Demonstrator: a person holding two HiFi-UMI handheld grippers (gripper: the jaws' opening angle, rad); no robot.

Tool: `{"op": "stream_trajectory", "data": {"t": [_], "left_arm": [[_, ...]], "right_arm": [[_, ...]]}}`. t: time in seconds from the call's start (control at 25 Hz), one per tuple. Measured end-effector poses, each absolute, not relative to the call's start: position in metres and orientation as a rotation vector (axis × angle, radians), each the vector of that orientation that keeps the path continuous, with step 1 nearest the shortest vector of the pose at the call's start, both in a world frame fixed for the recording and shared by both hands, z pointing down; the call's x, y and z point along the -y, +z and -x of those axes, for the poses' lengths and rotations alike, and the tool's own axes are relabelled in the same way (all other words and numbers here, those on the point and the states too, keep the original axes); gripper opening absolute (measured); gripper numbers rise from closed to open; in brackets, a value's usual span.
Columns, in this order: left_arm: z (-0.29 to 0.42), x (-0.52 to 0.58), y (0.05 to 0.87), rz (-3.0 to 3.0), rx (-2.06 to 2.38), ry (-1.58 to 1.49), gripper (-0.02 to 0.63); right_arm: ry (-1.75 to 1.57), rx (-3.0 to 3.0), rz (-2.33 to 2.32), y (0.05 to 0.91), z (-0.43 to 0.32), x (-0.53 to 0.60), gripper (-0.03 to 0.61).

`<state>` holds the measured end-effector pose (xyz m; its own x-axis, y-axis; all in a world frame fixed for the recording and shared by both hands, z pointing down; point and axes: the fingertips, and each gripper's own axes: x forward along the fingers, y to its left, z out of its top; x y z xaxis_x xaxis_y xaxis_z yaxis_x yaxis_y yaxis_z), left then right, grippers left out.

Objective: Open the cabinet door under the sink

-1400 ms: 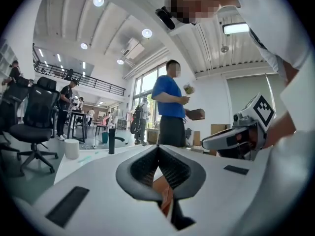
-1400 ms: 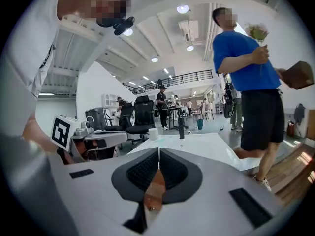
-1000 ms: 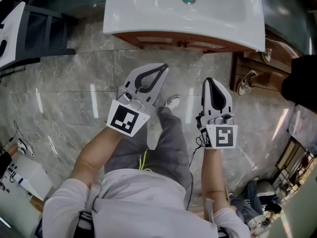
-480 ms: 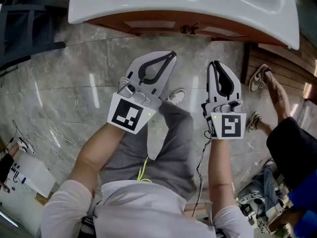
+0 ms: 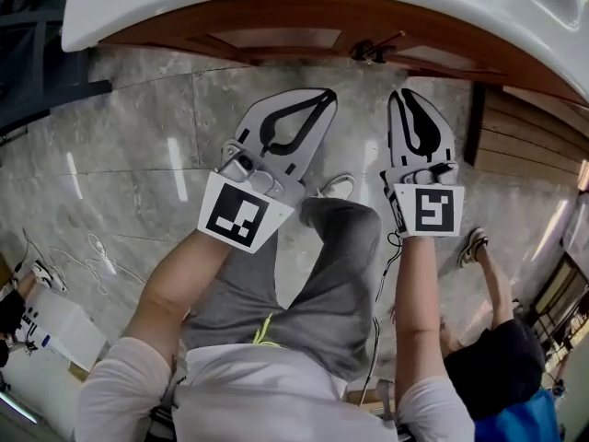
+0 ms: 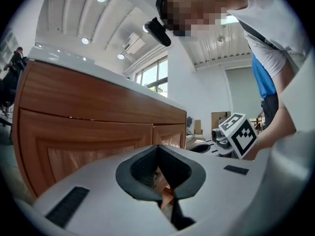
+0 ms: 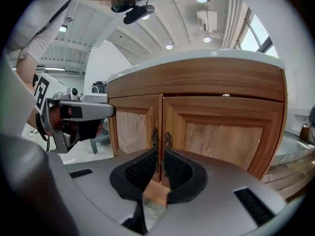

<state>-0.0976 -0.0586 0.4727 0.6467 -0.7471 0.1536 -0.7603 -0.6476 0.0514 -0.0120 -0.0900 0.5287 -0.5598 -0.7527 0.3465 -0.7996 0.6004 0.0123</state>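
Closer now to the cabinet (image 5: 276, 26) over marble floor (image 5: 120, 173), left tongs (image 5: 323, 96) and right tongs (image 5: 402, 96) sit closed, empty.

The person wears a white short-sleeved shirt (image 5: 248, 389) and grey trousers (image 5: 317, 265) with a yellow-green drawstring (image 5: 265, 325), plus a white shoe (image 5: 340, 186). The left gripper (image 5: 313, 101) and right gripper (image 5: 405, 99) are pale grey shells with black-padded jaws. Each carries a white cube (image 5: 241, 214) with a black square marker. A thin black cable (image 5: 382, 274) hangs from the right one.
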Motion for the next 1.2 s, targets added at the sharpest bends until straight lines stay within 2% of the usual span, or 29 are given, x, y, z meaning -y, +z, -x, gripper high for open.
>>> {"op": "stream_trajectory", "data": {"t": [0.44,0.64,1.2], "left_arm": [[0.091,0.076,0.522,-2.797,1.231,0.145,0.008],[0.088,0.08,0.531,-2.809,1.215,0.139,0.008],[0.088,0.09,0.548,-2.794,1.224,0.1,0.008]], "right_arm": [[0.171,2.491,-1.247,0.583,0.017,0.113,0.038],[0.16,2.494,-1.239,0.59,0.02,0.119,0.095],[0.061,2.536,-1.247,0.6,0.034,0.141,0.114]]}}
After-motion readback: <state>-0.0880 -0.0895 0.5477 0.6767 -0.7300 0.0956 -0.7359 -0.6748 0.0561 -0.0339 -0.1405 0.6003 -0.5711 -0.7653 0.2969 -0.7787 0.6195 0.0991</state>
